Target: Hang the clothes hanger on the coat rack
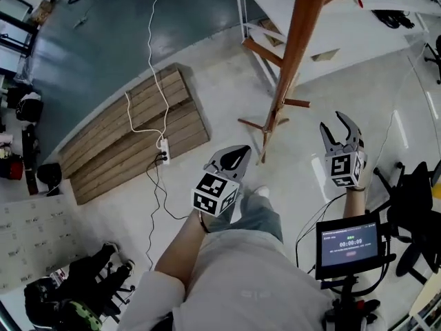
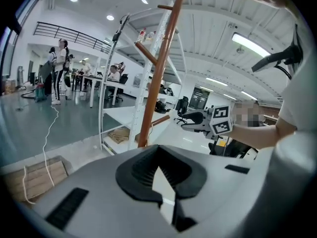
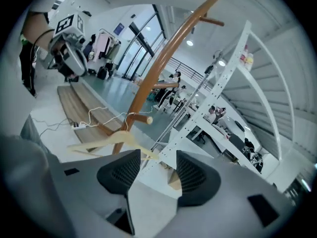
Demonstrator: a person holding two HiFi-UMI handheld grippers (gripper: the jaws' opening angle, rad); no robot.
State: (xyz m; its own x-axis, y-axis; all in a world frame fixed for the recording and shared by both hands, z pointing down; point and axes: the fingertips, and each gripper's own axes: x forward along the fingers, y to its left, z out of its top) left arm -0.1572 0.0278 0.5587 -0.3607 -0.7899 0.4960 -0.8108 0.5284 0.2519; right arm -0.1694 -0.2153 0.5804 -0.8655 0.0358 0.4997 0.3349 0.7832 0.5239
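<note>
Beside the coat rack, on its right flank, my right gripper has its claw spread apart with nothing gripped. Its view looks straight between the jaws at the clothes hanger. The pale wooden hanger hangs by its wire hook over a short peg low on the rack's trunk. One arm slopes down toward the claw, but it seems to lie just beyond the jaws rather than in them. I read the open claw as the right stance: the peg carries the hanger's weight, so a grip now would only tug it askew.

On the rack's other flank, my left gripper has its claw drawn together at the tips and empty, pointed past the trunk. I judge it is parked there to stay clear of the pegs. The hanging itself looks done, and what remains is to draw away without brushing the hanger's near arm.
</note>
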